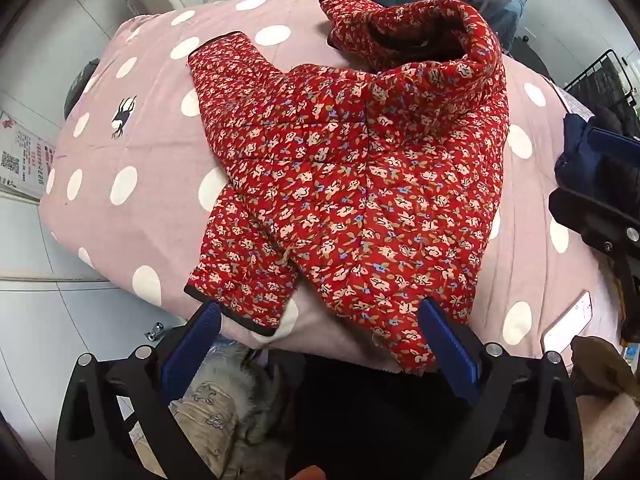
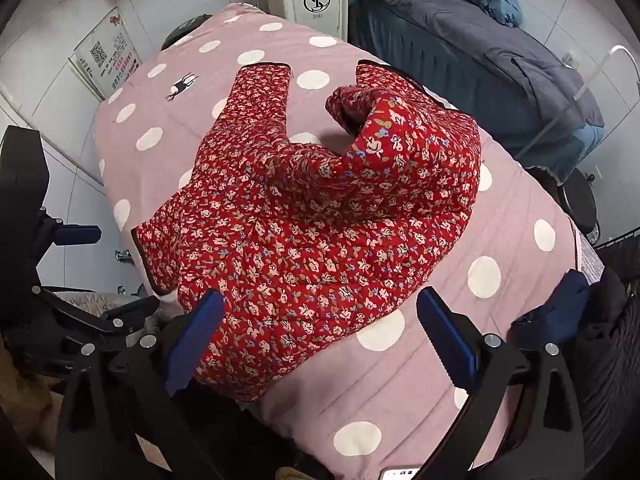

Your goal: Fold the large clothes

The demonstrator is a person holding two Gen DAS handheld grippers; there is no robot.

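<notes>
A red quilted jacket with a small flower print [image 1: 360, 184] lies partly folded on a pink table cover with white dots [image 1: 132, 216]. One sleeve points away to the far left and the collar end is bunched up at the far side. The jacket also shows in the right wrist view [image 2: 312, 220]. My left gripper [image 1: 320, 340] is open and empty, its blue pads [image 1: 448, 340] just above the jacket's near hem. My right gripper [image 2: 320, 332] is open and empty over the jacket's near right corner. The left gripper shows at the left edge of the right wrist view [image 2: 60, 236].
A white appliance with a round logo [image 2: 316, 0] stands behind the table. A bed with grey and blue bedding [image 2: 480, 36] is at the back right. A phone [image 1: 568, 324] lies on the cover's right edge, beside dark clothes [image 1: 588, 160]. A fur-trimmed garment [image 1: 224, 392] lies below the table's near edge.
</notes>
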